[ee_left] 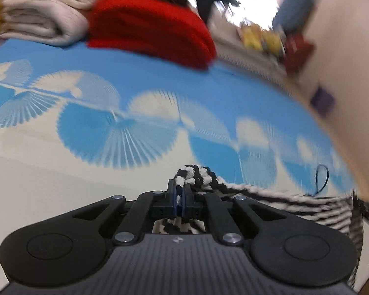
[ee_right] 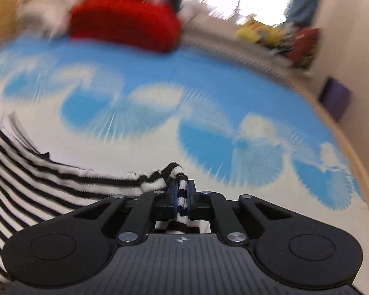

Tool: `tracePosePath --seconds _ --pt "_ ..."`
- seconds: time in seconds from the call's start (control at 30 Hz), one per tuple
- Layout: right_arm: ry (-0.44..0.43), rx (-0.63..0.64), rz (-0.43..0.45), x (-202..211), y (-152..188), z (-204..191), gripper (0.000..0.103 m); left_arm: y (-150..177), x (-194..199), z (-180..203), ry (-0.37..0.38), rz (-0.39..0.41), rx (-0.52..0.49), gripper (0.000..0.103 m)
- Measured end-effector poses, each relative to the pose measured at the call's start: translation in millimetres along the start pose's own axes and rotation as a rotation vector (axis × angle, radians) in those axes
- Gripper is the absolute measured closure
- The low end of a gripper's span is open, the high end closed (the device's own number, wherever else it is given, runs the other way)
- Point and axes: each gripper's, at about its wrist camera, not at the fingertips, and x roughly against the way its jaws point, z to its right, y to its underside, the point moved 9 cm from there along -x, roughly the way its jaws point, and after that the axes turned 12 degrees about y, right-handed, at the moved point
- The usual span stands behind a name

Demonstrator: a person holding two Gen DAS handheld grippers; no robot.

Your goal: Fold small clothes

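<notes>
Two folded piles (ee_left: 91, 22) top blue-white sheet (ee_left: 61, 172).

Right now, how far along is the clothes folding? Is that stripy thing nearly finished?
Done: a red garment and a pale one sit folded at the far edge of the blue-and-white cloth. In hand: the left gripper and the right gripper are each shut on an edge of the striped garment, which stretches between them. Left: no fold shows in it yet, so it seems just started.
</notes>
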Motion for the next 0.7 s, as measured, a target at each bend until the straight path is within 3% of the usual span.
tracePosePath --seconds 0.07,0.13,0.33,0.47,0.53,0.57,0.6,0.67,0.7 --pt "0.023 -0.055 0.04 -1.5 -13.0 3.4 0.098 -1.0 -9.3 -0.8 -0.031 -0.014 -0.028 0.1" --pt "0.036 -0.053 0.021 -11.9 -13.8 -3.2 0.098 3.8 -23.2 -3.1 -0.075 -0.056 -0.055 0.1" --pt "0.076 -0.008 -0.15 -59.0 10.3 -20.5 0.098 19.5 -57.2 -28.2 -0.124 -0.154 -0.01 0.099" --pt "0.107 0.076 -0.254 -79.2 35.5 -34.8 0.097 51.8 -81.8 -39.4 -0.108 -0.323 0.069 0.092" --pt "0.105 0.1 -0.354 -87.0 55.2 -39.1 0.096 56.6 -80.8 -42.3 -0.094 -0.348 0.11 0.088" --pt "0.114 0.092 -0.353 -84.4 53.8 -37.5 0.089 53.2 -74.7 -43.6 -0.083 -0.34 0.143 0.078" --pt "0.118 0.073 -0.341 -80.9 48.6 -33.3 0.083 49.9 -67.1 -46.8 -0.07 -0.327 0.192 0.059" --pt "0.089 -0.021 -0.309 -66.8 35.0 -20.3 0.068 44.0 -48.5 -51.8 -0.047 -0.295 0.269 0.045" --pt "0.067 -0.067 -0.299 -58.7 31.2 -13.6 0.065 42.4 -38.7 -54.6 -0.034 -0.288 0.289 0.045"
